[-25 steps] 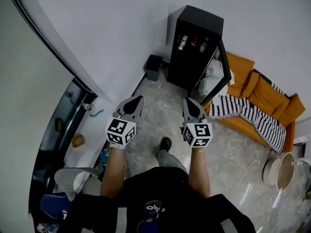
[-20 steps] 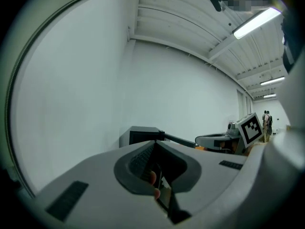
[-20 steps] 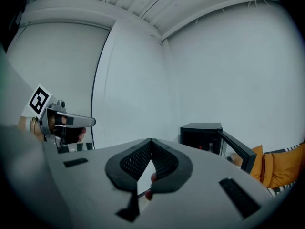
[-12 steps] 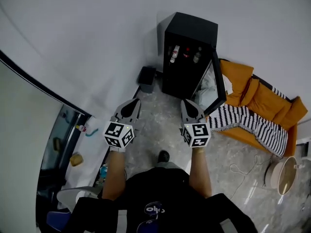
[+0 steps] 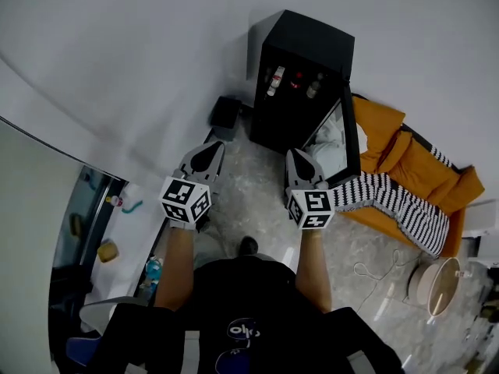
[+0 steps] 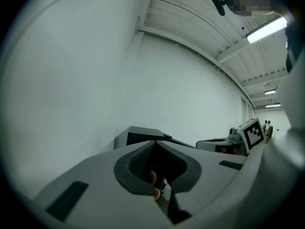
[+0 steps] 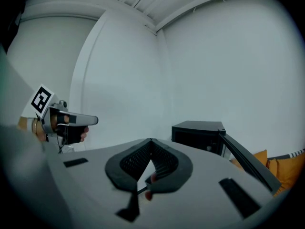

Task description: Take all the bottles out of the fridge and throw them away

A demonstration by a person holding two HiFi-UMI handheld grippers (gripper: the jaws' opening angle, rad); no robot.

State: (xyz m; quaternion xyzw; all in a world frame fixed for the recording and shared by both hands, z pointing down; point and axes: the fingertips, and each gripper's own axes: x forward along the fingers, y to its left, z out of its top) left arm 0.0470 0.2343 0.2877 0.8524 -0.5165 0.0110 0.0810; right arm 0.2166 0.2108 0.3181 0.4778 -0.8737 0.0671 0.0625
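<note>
Bare grey stone floor (image 5: 251,160) open up to the black cabinet fridge (image 5: 308,41), its glass-paned door (image 5: 352,131) swung out on the right, small black bin (image 5: 226,113) close at its left, orange sofa (image 5: 405,150) beyond the door, fridge opening seemingly unblocked.

The pale stone-patterned floor (image 5: 259,160) bears a black fridge (image 5: 308,44) (its door open) at upper centre, a small dark bin (image 5: 226,112) just left of it, and an orange sofa (image 5: 405,150) at right.

Orange sofa (image 5: 409,150), black-and-white striped blanket (image 5: 390,197) draped over it, round beige tub (image 5: 431,285) nearby on marbled floor (image 5: 249,181)
</note>
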